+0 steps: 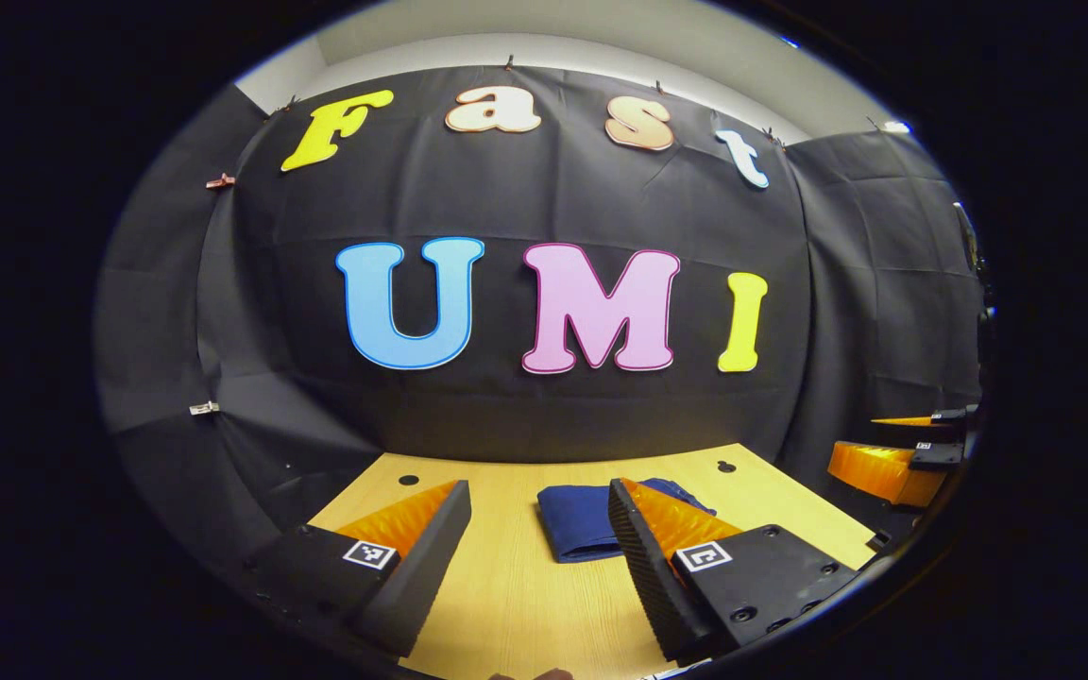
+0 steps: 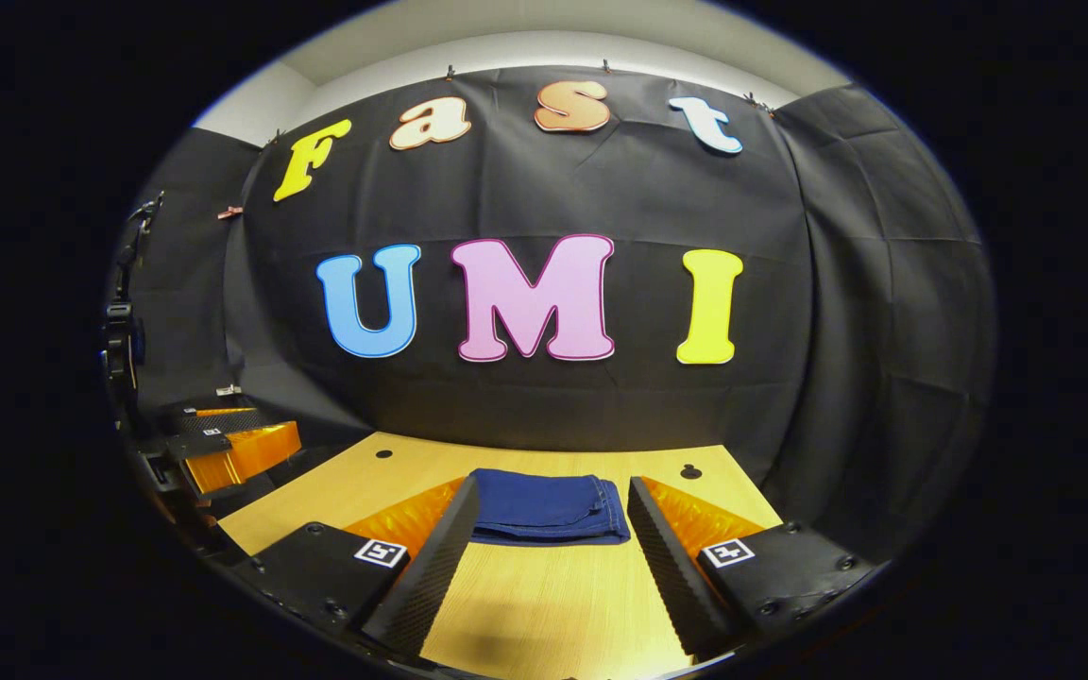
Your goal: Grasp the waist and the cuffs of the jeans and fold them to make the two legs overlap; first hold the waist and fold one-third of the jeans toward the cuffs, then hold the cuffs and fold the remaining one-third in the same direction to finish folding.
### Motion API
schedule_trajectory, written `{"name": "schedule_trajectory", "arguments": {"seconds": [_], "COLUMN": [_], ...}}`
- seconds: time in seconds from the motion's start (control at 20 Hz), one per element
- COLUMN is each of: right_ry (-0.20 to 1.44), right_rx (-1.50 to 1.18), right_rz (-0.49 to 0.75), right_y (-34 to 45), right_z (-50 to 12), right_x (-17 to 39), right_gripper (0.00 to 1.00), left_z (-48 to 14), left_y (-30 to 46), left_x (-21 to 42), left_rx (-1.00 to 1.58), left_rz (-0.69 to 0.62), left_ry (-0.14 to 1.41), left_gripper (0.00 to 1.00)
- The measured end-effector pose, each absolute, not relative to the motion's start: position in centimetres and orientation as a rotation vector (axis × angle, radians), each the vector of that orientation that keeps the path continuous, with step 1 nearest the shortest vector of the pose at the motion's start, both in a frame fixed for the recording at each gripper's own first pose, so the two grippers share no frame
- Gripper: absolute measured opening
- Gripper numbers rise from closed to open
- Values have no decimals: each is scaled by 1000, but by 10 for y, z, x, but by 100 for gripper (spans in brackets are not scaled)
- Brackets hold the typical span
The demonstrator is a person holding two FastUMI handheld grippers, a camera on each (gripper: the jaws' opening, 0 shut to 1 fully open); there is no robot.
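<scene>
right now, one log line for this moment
jeans: folded packet on table | left tongs: open, holding nothing | right tongs: open, holding nothing | both raised off table

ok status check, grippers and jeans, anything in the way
Left gripper open, right gripper open, both off the cloth. Jeans lie folded in a compact stack on the wooden table. Nothing blocking.

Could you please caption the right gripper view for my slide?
Folded jeans lie on the wooden table beyond the open, empty right gripper.
</scene>
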State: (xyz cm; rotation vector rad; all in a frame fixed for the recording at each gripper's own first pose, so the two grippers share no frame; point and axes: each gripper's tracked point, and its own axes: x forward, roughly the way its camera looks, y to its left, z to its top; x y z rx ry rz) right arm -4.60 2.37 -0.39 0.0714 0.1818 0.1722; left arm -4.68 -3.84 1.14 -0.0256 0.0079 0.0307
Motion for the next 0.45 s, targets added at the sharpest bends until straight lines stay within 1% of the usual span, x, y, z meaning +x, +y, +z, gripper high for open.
{"name": "schedule_trajectory", "arguments": {"seconds": [0.45], "right_ry": [184], "right_rx": [80], "right_rz": [166], "right_y": [25], "right_z": [-6], "right_x": [-46], "right_gripper": [97], "left_z": [10], "left_y": [-38], "left_x": [-48], "left_rx": [-13], "left_rz": [30], "left_ry": [6], "left_gripper": [92]}}
